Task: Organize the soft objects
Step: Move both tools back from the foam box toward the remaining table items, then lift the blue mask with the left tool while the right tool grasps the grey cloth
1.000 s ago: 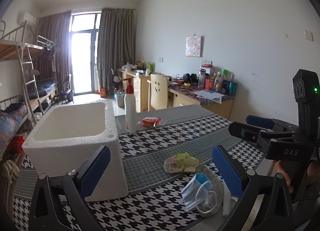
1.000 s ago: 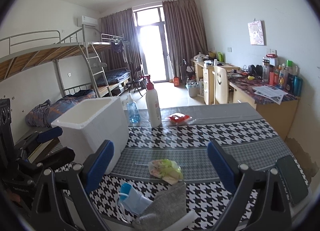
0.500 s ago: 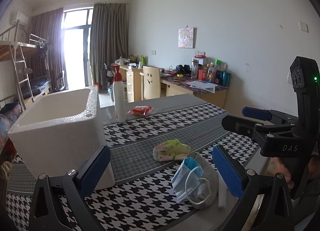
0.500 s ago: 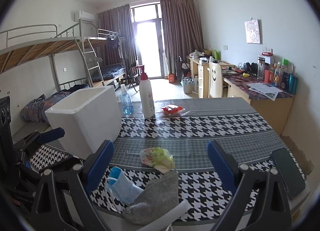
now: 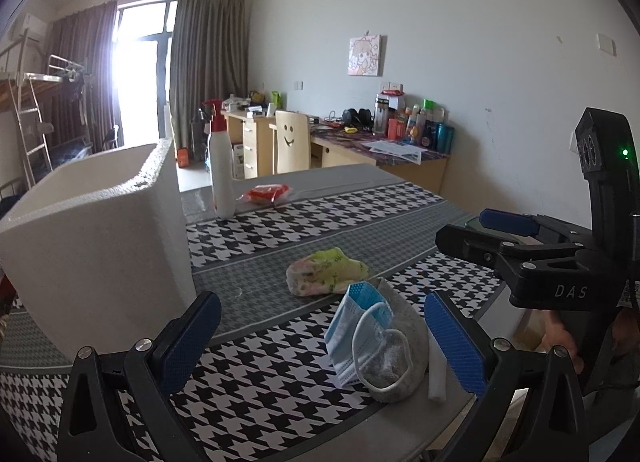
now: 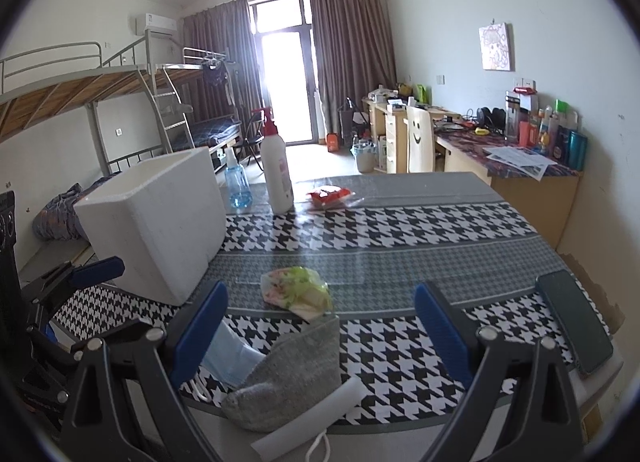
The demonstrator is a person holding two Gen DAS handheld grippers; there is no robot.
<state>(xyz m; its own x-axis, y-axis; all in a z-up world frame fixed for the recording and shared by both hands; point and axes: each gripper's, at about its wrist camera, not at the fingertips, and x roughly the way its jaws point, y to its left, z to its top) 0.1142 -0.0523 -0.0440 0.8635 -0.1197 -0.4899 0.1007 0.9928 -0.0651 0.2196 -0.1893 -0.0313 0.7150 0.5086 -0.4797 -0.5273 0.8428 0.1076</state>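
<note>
A: State of the tongs?

B: Both are spread wide, nothing is held. Left gripper [image 5: 320, 338] and right gripper [image 6: 320, 330] are seen above the near table edge, both aimed at the same pile.

A: Where is the pile relative to them?

B: Nearest: a blue face mask [image 5: 352, 330], lying just ahead of the left gripper and slightly toward its right finger. From the right gripper it is found low and toward the left finger, partly hidden behind that finger [image 6: 200, 336]. The mask is overlapped with a grey sock [image 6: 296, 370], which is touching it. The sock's long axis is run roughly away from the tongs, cuff end nearest in the left wrist view. A white strip [image 6: 308, 418] is laid against the sock at the table edge; what it is cannot be told.

A: Next out?

B: A floral cloth item [image 5: 326, 272], just past the sock, apart from the mask, roughly centred between both pairs of fingers. Its long axis is laid across the approach line.

A: Which arm is nearer?

B: Judged close to even. The mask is favoured for the left, the sock for the right.

A: Target?

B: A white foam box [image 5: 96, 221], open-topped, is placed ahead-left of both tongs; probably the bin, not confirmed.

A: Counts?

B: One mask, one sock, one floral item, one strip, one box. Farther out: one pump bottle [image 6: 277, 169], one blue bottle [image 6: 237, 183], one red packet [image 6: 330, 194]. One phone [image 6: 574, 320] is noted right of the right gripper.
</note>
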